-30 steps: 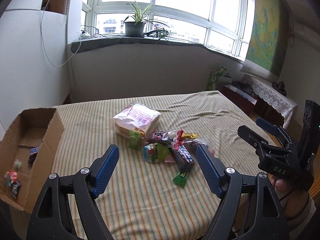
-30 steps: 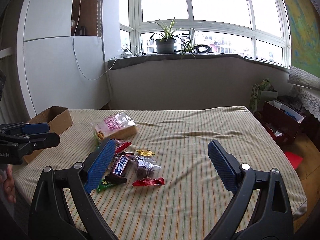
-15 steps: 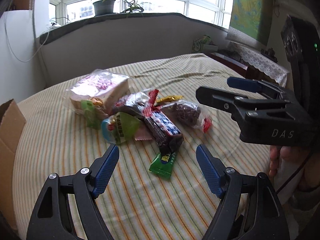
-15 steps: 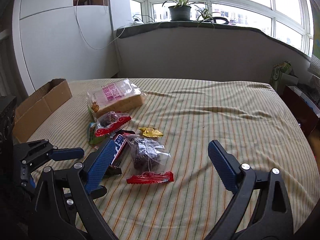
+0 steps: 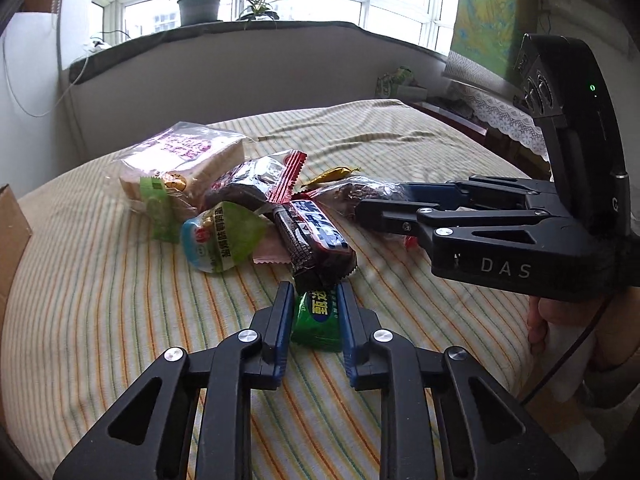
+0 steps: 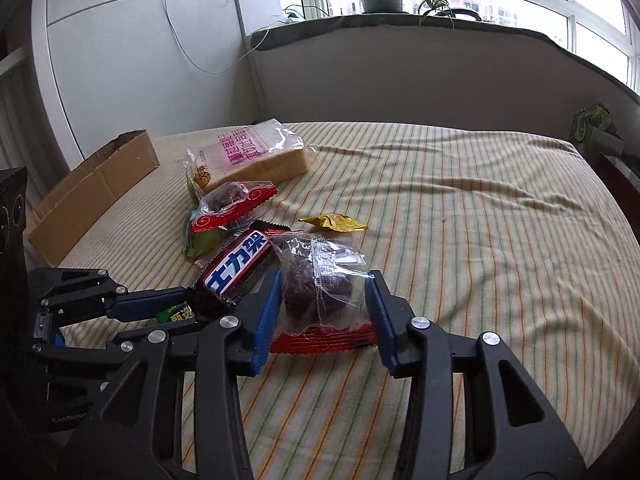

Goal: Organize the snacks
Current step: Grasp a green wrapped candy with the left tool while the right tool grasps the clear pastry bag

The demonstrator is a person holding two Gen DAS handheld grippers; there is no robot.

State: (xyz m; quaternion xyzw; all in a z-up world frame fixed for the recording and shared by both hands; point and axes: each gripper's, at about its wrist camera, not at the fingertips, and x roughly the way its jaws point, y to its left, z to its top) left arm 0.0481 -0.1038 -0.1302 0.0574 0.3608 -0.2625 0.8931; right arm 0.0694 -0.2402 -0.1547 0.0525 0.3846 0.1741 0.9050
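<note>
At the bottom of the left wrist view, our left hand-held gripper is closing its jaws around the small green packet, whose near end lies between the blue pads; they look to be touching its sides already. We take this packet first because it lies nearest, at the loose edge of the heap.

At the bottom of the right wrist view, our right hand-held gripper is closing as well, with the clear bag with the dark cake between its pads, which press into the crinkled film on both sides. The bag's red sealed edge points toward us.

Just beyond, toward the middle of each frame, the dark chocolate bar lies partly over the green packet, so lifting the packet may drag the bar along. Past it sit the green-and-blue pouch, a second red-edged cake bag, a small yellow wrapper and the bagged bread loaf.

All of this rests on the striped cloth of the table. At the left of the right wrist frame stands the cardboard box, well apart from the heap; we judge the snacks are bound for it.
</note>
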